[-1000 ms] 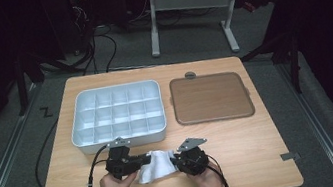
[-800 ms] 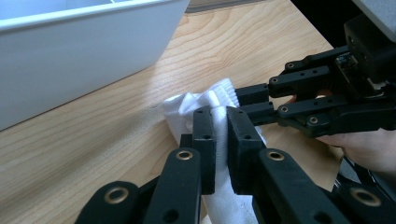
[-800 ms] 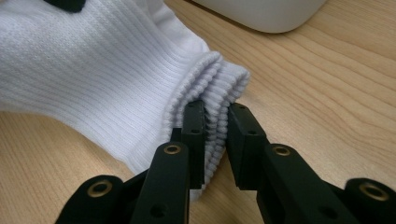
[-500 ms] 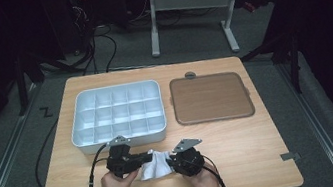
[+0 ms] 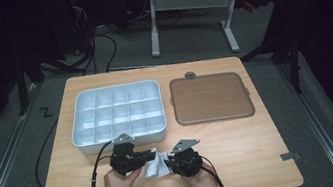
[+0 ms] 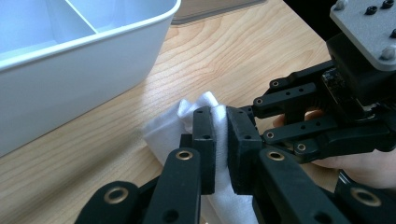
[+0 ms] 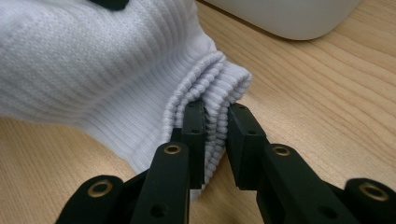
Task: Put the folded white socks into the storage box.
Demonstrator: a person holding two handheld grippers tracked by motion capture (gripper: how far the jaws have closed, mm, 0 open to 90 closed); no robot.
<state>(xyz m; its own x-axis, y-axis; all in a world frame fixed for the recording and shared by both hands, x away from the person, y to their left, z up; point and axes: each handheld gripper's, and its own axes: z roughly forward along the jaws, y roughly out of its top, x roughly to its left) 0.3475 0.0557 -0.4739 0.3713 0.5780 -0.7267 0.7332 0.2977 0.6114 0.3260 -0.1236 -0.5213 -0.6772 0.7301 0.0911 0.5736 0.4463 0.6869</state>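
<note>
Two claws work one white sock [image 5: 155, 167], low centre of the high view, near the desk's [image 5: 244, 147] front edge. Left claw [image 6: 221, 140] is pressed together on a fold of the fabric, cloth sandwiched between its jaws. Right claw [image 7: 215, 140] pinches the ribbed cuff [image 7: 212, 91]; the ribbing sits between its jaws, right jaw looking slightly off the cloth, so that grip seems the lighter one.

Step in hand, by my reading: sock held at both ends, mid-fold or mid-roll, probably bound for the white compartment tray [image 5: 118, 114] in the upper left of the desk. Next move calls for both pinches to hold while the bundle is tightened, then a lift over the tray's near wall.

Brown flat lid [image 5: 209, 98] lies right of the tray, apart from it. Tray cells look bare. The tray wall just beyond the sock is the one obstacle; the cables [image 5: 96, 165] trail left, clear of the work
</note>
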